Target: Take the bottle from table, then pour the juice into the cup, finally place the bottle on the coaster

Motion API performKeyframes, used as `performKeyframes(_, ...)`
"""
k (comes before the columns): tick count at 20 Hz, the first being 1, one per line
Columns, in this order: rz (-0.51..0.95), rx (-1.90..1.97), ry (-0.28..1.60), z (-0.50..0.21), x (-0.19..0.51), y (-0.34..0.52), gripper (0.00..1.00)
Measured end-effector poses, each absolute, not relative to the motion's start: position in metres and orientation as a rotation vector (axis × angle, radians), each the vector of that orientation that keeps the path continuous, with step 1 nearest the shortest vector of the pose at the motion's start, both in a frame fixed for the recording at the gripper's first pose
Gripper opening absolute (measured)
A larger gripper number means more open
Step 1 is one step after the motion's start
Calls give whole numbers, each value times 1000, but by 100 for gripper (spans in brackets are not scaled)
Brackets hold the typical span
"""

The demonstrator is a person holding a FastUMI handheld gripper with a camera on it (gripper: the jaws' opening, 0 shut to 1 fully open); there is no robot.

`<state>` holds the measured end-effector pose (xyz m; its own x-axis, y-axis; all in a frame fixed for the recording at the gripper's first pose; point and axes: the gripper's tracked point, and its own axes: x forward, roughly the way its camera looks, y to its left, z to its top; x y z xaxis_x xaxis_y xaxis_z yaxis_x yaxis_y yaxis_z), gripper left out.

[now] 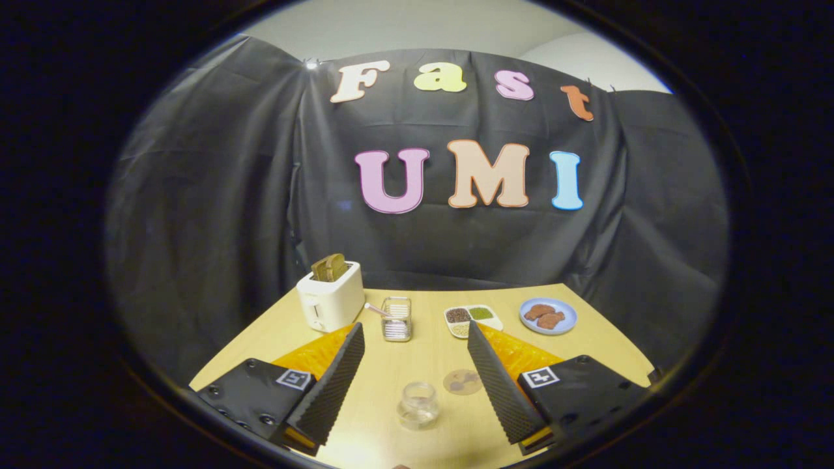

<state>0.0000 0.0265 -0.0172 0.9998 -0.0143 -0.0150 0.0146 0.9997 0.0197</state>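
Cup of clear glass, low and round point(417, 404), stands near the tabletop's near edge, between your gripper's point(414, 327) spread, empty fingers. One round brownish coaster point(462, 382) lies just beside it. Where the bottle stands I cannot tell. Cup and coaster sit so close that a careless pour could wet the coaster, or the bottle could knock the cup. Toward the far edge: one white toaster point(330, 299), one ribbed clear box point(396, 319), one divided white dish point(473, 320), one blue plate point(548, 316).
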Motion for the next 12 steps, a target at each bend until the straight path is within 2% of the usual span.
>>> performKeyframes(12, -9, 77, 138, -86, -17, 35, 100)
